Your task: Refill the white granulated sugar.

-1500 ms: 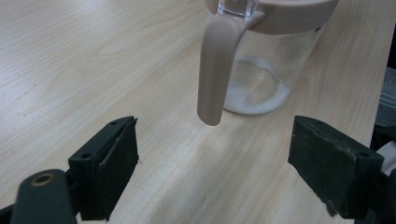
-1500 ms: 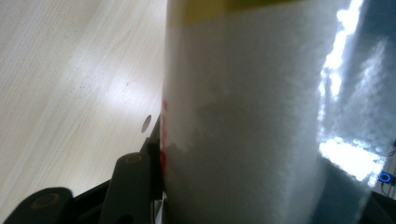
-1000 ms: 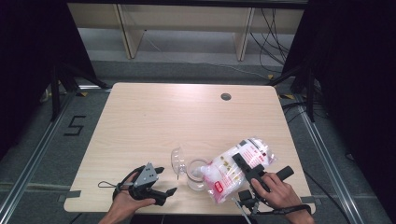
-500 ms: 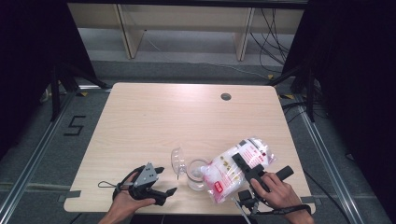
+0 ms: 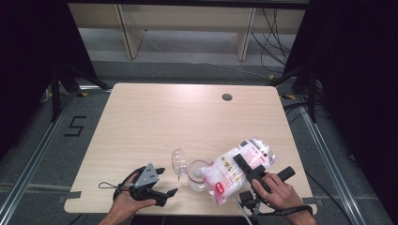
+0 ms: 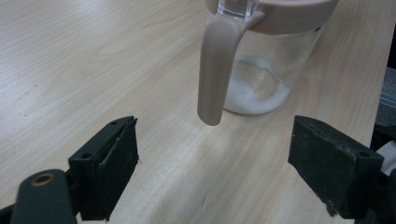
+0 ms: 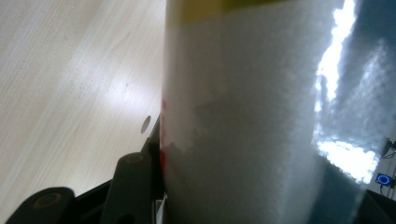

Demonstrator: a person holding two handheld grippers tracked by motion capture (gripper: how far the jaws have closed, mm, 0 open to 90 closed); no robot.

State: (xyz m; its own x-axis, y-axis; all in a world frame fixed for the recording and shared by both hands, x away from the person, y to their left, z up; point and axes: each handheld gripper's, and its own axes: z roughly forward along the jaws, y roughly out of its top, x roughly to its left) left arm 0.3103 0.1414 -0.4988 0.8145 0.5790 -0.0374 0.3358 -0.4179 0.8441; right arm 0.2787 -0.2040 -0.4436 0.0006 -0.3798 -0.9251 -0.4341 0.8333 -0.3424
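My right gripper (image 5: 244, 165) jaws pinch one bag (image 5: 237, 169), tipped over one jar (image 5: 197, 176). My left gripper (image 5: 159, 185) jaws are spread, the worktop (image 5: 187, 117) bare between them and the jar.

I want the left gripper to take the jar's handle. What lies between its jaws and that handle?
Only bare wooden table, as the left gripper view shows: the left gripper is open, short of the handle of the jar.

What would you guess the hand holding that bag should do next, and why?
Probably keep tipping it gently. The right gripper clamps the bag with its low end over the open jar, which holds just a little white powder. The left gripper waits open.
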